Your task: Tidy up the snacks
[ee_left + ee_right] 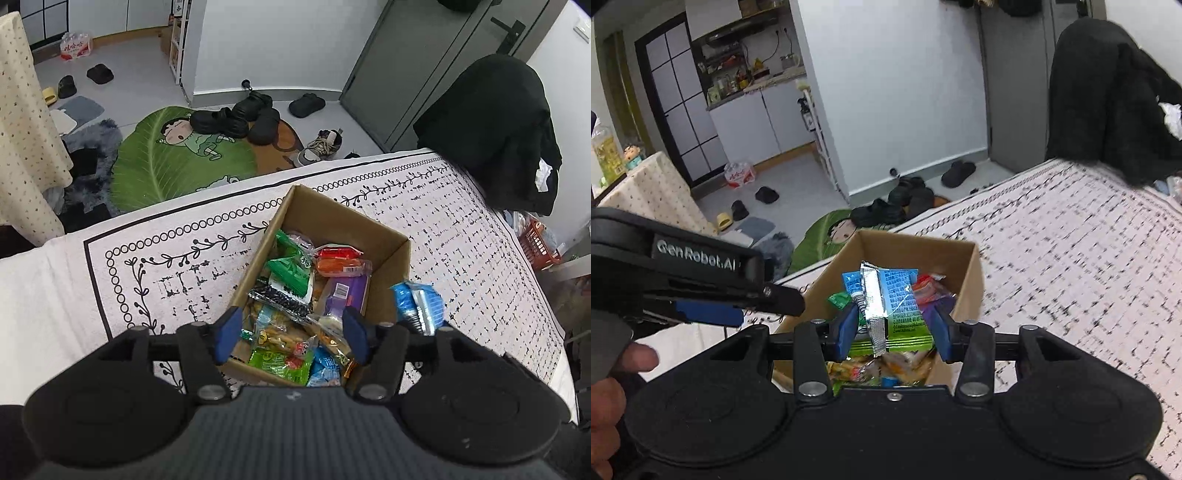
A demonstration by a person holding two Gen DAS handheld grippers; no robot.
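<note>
A cardboard box (pixel 391 266) (pixel 966 284) stands on the patterned cloth, filled with several snack packets: green (pixel 291 273), purple (pixel 347 295), red (pixel 338 253). My left gripper (pixel 291 332) hovers open over the box's near end, with nothing between its blue pads; only loose packets lie below it. In the right wrist view the left gripper (pixel 768 302) reaches in from the left, with a person's hand (pixel 628 360) behind it. My right gripper (pixel 895 330) holds a blue and green snack packet (pixel 894 295) (pixel 417 302) upright above the box.
The white cloth with black print (pixel 147 277) (pixel 1071 277) covers the table. A black garment (pixel 498 129) (pixel 1108 92) hangs over a chair at the far right corner. An orange basket (pixel 539 243) sits beyond the right edge. Shoes and a green leaf mat (pixel 166 166) lie on the floor.
</note>
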